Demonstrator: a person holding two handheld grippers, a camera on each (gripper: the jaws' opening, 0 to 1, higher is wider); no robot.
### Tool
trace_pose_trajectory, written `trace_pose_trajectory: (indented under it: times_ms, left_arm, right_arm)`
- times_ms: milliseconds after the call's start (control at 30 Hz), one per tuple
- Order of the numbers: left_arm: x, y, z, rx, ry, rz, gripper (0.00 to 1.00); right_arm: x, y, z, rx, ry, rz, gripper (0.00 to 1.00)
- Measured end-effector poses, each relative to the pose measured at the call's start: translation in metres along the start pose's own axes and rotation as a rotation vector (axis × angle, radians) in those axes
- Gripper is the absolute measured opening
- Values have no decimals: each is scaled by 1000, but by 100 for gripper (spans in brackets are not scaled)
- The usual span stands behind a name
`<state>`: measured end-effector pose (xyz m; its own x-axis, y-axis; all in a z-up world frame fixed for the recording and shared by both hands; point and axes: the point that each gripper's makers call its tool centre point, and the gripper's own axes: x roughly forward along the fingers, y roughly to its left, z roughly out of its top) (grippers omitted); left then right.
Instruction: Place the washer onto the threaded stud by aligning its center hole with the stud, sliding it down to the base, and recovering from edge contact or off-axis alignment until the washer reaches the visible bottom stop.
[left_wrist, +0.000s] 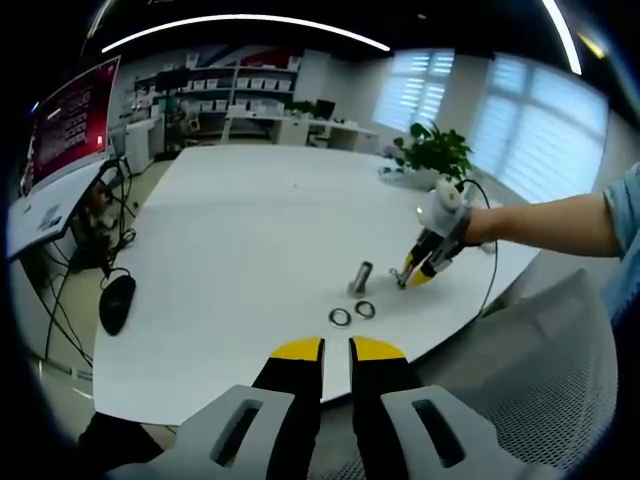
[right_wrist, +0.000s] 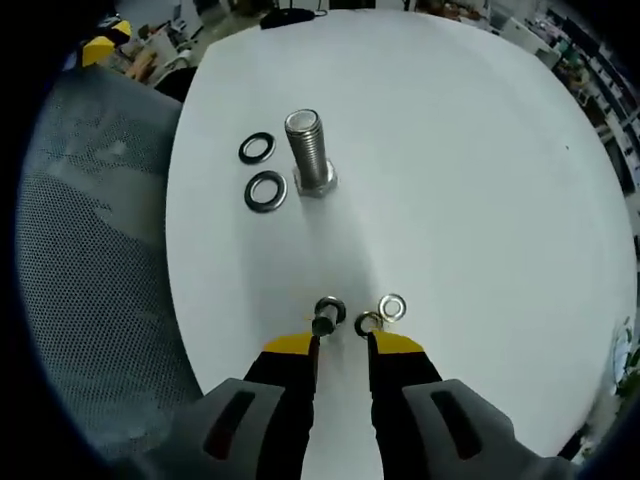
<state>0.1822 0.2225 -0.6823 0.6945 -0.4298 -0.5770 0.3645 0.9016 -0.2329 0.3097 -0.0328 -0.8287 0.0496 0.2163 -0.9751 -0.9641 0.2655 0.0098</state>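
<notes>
Found the threaded stud (right_wrist: 308, 150) standing upright on its hex base on the white table (right_wrist: 480, 150). Found two dark washers lying flat just beside it, the nearer washer (right_wrist: 265, 190) almost touching the base and the farther washer (right_wrist: 258, 148) a little behind. Saw nothing on the thread yet, so judged the task as barely begun and the step in hand as the pick-up.

Judged that doing this well called for pinching one washer by its rim and leaving the centre hole unobstructed. After that, needed to carry it level over the stud's top and lower it square to the axis. On a snag at the first thread, reckoned a slight lift and re-centre better than pressing (a tilted washer would likely jam on the thread).

Saw the right gripper (right_wrist: 342, 345) low over the table, well short of the stud, jaws parted by a narrow gap and gripping nothing. Noted a small dark fastener (right_wrist: 325, 315) and two small rings (right_wrist: 392, 307) lying right at its tips; could not tell whether the tips touched them.

Saw the left gripper (left_wrist: 337, 350) hovering at the table's near edge, well apart from the stud, jaws likewise open a narrow slot and empty.
</notes>
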Motion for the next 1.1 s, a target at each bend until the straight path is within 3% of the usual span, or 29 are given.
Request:
trace_pose_trajectory:
  times_ms: [200,500,733,867,1000,1100]
  left_arm:
    - [0,0,-1,3,4,0,7]
    - [0,1,-1,2,7,3,7]
    - [0,1,0,1,3,2,7]
    - [0,1,0,5,1,2,7]
    - [0,1,0,4,-1,1,7]
    - [0,1,0,5,2,2,7]
  right_arm:
    - [-2,-13,-5,39,-7,-18,21]
    - [12,-13,-1,9,-7,-15,19]
    - [14,-15,5,45,-21,-16,19]
    - [14,-13,6,1,0,-27,19]
    - [15,-16,8,72,1,-39,16]
    - [15,-14,8,34,8,-46,16]
